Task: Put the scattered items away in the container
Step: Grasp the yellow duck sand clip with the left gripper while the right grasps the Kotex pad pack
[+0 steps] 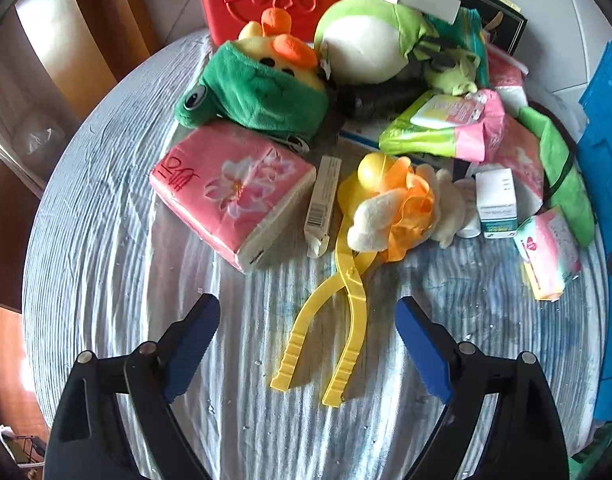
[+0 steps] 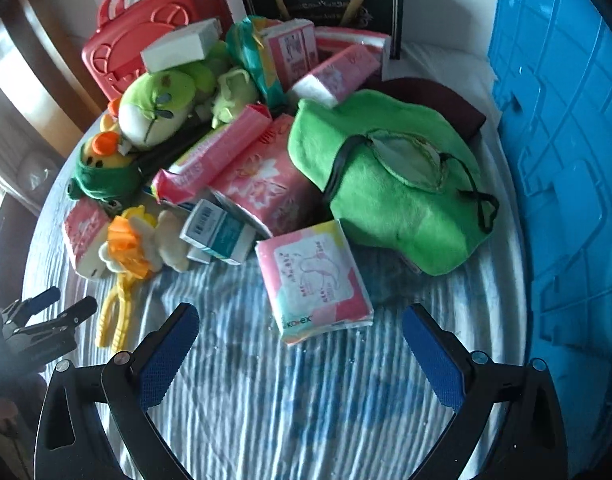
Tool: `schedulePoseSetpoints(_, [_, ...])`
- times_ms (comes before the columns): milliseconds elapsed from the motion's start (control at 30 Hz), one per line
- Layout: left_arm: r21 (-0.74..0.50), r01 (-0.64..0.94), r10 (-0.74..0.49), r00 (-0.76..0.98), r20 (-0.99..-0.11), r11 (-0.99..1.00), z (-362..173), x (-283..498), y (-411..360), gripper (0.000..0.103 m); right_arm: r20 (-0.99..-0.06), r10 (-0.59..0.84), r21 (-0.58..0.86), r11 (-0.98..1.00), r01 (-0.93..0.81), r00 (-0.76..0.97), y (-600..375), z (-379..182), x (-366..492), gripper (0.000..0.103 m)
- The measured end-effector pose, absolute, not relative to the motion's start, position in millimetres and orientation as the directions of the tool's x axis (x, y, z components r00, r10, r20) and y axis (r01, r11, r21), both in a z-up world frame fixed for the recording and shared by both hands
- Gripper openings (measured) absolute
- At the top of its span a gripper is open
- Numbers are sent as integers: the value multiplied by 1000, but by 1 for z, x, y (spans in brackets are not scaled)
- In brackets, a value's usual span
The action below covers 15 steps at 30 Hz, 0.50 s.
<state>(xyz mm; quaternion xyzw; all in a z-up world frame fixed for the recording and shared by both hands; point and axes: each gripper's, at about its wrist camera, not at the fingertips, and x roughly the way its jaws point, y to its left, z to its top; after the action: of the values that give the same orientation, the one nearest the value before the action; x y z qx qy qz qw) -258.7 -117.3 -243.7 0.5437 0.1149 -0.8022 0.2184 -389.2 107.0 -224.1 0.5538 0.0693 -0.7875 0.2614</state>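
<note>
Left wrist view: the left tongs [image 1: 307, 314] stand wide and empty above the yellow plastic clamp [image 1: 337, 312], which looks light, stiff and slippery, so its crossing is the best hold. The right tongs [image 2: 302, 322], also wide and empty, face a soft pink packet [image 2: 313, 280] that probably yields when squeezed.

A blue-and-white striped cloth [image 1: 106, 240] is covering the round table, wrinkling all over and carrying small white crumbs near the front edge. To the left, a light wooden panel [image 1: 102, 12] is catching daylight, with darker brown woodwork [image 1: 6, 248] sitting below it. Pale floor tiles [image 1: 545, 12] are showing past the table's far edge, and a plain white wall [image 2: 437, 12] is rising behind everything.
</note>
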Motion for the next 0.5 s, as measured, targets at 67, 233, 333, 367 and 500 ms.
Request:
schedulePoseSetpoints(67, [66, 461, -223, -294, -929, -885, -257, -265, -117, 90, -921, -317, 176, -857, 484, -227, 105, -239, -395, 103])
schedulePoseSetpoints(233, [70, 440, -204, -266, -942, -895, -283, -283, -120, 90, -939, -277, 159, -876, 456, -205, 101, -269, -403, 103])
schedulePoseSetpoints(333, [53, 430, -182, -264, -947, -901, -293, -291, -121, 90, -945, -256, 141, -879, 456, -201, 94, -281, -407, 103])
schedulePoseSetpoints(367, [49, 425, -173, -258, -950, -904, -298, -293, -120, 90, -946, -253, 137, -878, 458, -202, 92, -284, -407, 103])
schedulePoseSetpoints(500, [16, 444, -158, -285, -945, -896, -303, -295, -124, 102, -950, -237, 120, -879, 462, -204, 84, -301, -408, 103])
